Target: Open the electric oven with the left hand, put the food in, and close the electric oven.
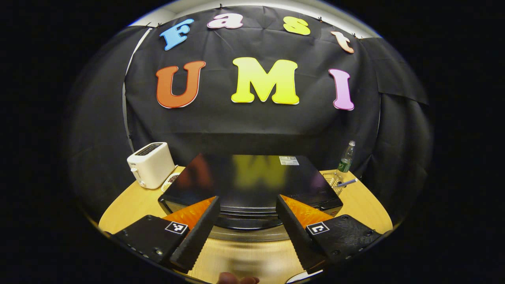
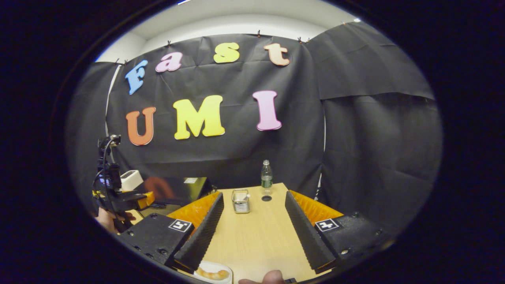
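- Hovering above the wooden worktop (image 1: 126, 205), left gripper (image 1: 247, 228) has its fingers spread wide, nothing between them, aimed at the electric oven (image 1: 252, 185).
- Electric oven sits just ahead of the left gripper, glossy black top facing the camera; can't tell from here whether the door is open.
- White toaster (image 1: 152, 163) stands left of the oven, a small dish (image 1: 170, 181) between them.
- Wire basket (image 1: 334, 182) and green-label bottle (image 1: 346, 157) sit right of the oven, near the back.
- Right gripper (image 2: 254, 232) also spread, empty, over bare worktop.
- Plate with food (image 2: 212, 273) lies at the near edge, beside its left finger.
- Further on in the right gripper view: basket, bottle, a dark cap (image 2: 266, 198) beside it.
- Far left there, a hand (image 2: 108, 219) holds the other gripper.
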Motion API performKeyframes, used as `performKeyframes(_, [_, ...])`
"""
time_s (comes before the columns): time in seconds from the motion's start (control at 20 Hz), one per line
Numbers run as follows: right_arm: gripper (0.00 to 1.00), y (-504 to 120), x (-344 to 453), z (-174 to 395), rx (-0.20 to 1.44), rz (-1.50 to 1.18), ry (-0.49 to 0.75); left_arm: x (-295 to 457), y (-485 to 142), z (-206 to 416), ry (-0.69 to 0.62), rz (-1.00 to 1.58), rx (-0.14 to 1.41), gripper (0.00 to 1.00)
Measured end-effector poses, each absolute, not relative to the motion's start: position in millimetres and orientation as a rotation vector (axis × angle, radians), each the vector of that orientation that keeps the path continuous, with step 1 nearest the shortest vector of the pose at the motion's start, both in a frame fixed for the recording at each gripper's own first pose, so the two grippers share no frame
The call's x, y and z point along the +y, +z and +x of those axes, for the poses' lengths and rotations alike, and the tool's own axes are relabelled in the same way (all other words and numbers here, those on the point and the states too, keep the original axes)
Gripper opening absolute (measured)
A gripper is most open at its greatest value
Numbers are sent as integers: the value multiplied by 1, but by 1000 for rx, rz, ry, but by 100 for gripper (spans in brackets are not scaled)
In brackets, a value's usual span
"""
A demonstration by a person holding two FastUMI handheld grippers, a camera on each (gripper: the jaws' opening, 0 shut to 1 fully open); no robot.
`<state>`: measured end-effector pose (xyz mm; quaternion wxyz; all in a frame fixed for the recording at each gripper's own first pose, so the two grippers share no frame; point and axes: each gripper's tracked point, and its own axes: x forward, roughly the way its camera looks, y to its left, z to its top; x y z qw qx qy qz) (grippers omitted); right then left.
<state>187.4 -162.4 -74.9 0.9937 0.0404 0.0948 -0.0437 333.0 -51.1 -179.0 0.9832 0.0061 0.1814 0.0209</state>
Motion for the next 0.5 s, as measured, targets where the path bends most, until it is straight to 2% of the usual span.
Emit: performKeyframes(0.5, [99,-86,-167,189,218,97,-108,-46,-202,342,32,31,435,96])
